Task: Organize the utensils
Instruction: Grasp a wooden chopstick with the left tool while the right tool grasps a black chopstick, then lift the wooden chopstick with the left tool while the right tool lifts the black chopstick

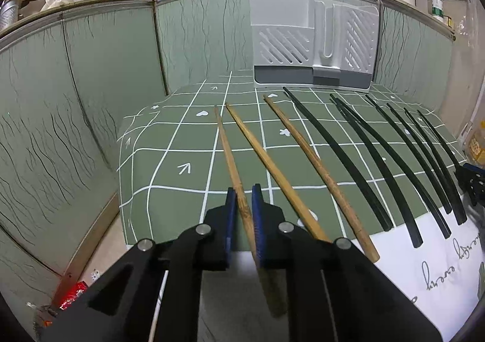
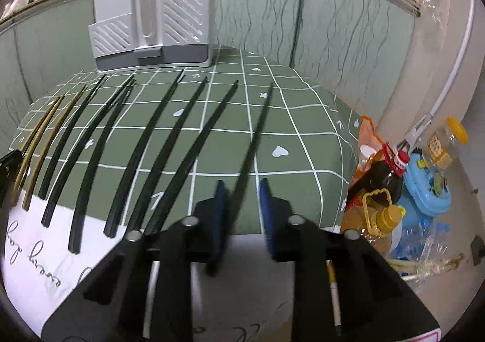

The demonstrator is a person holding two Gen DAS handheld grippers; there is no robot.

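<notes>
Three wooden chopsticks and several black chopsticks lie side by side on the green checked tablecloth (image 1: 169,154). My left gripper (image 1: 244,190) straddles the leftmost wooden chopstick (image 1: 230,157), its blue fingers close on both sides; the chopstick's near end looks raised. My right gripper (image 2: 241,186) is open around the rightmost black chopstick (image 2: 257,132), which appears blurred between the jaws. A white and grey utensil holder (image 1: 312,48) stands upright at the table's far edge; it also shows in the right wrist view (image 2: 154,29).
Green wavy-patterned panels (image 1: 106,75) wall the table at back and left. White paper with handwriting (image 1: 439,266) lies at the near edge. Oil bottles (image 2: 382,190) and a blue container (image 2: 430,187) crowd the floor to the right. The counter above holds pots.
</notes>
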